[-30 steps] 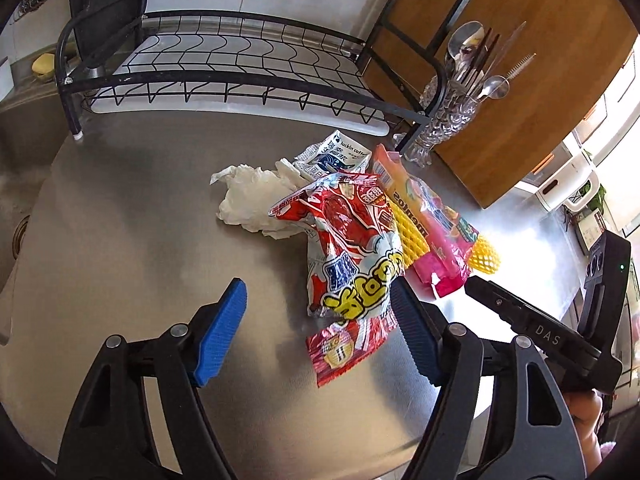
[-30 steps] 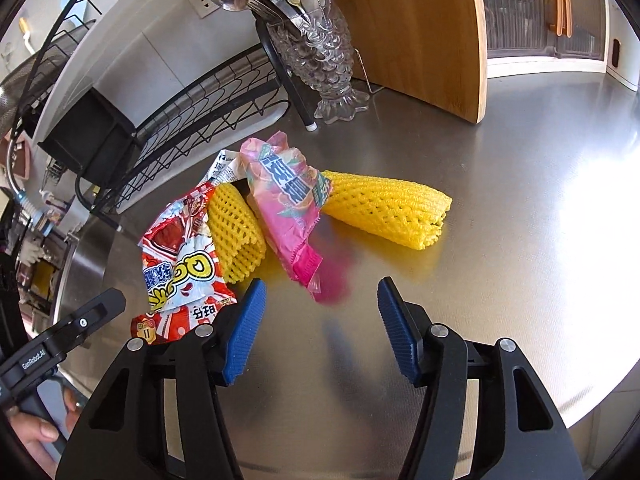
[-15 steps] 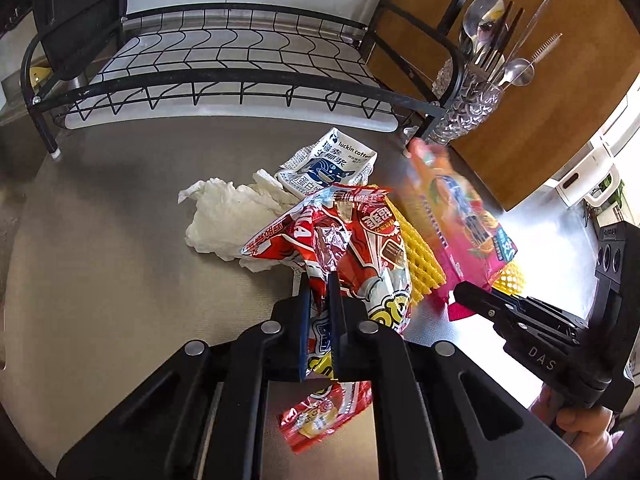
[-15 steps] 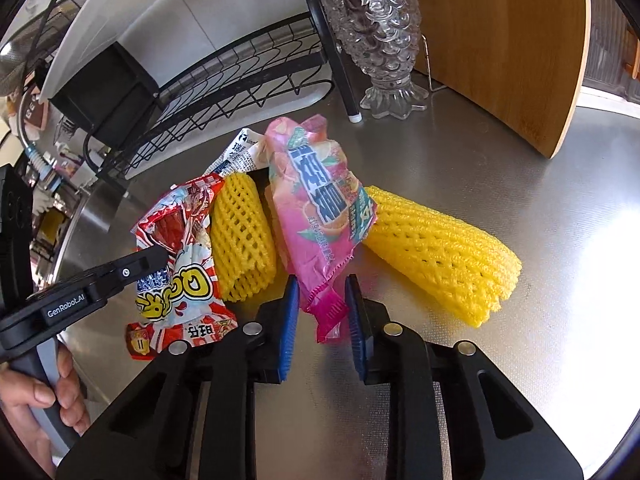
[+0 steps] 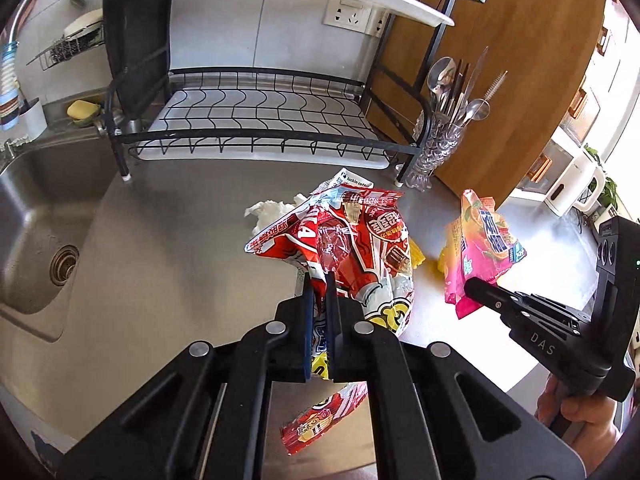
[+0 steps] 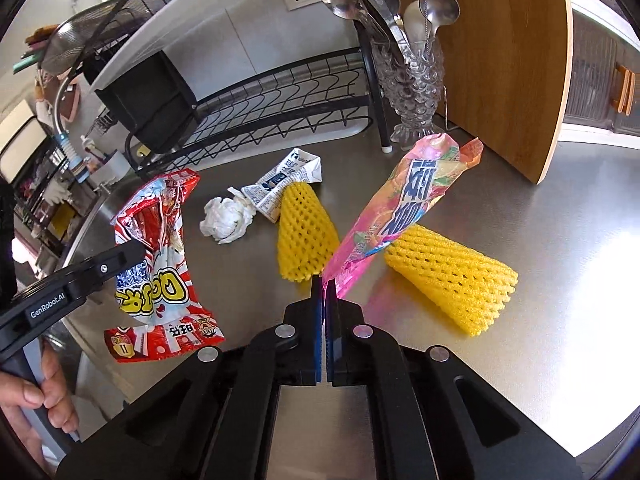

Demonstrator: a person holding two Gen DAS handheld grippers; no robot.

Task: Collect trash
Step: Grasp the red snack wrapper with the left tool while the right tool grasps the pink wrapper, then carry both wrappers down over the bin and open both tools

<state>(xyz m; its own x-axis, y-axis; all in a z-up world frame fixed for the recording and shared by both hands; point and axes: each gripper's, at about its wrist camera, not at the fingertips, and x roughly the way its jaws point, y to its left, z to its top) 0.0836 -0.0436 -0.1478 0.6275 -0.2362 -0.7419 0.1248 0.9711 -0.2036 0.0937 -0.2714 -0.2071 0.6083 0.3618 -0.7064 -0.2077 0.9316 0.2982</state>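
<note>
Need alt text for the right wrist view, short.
The right gripper, shut, pinches a pink snack wrapper lifted above a steel counter. Two yellow foam nets, a crumpled tissue and a coffee packet lie behind; at left, the left gripper holds a red wrapper.

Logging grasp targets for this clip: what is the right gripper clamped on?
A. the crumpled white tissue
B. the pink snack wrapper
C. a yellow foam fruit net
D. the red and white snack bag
B: in the right wrist view the right gripper has its blue pads shut on the lower edge of the pink snack wrapper, which stands up off the steel counter, while both yellow foam nets lie there untouched.
</note>
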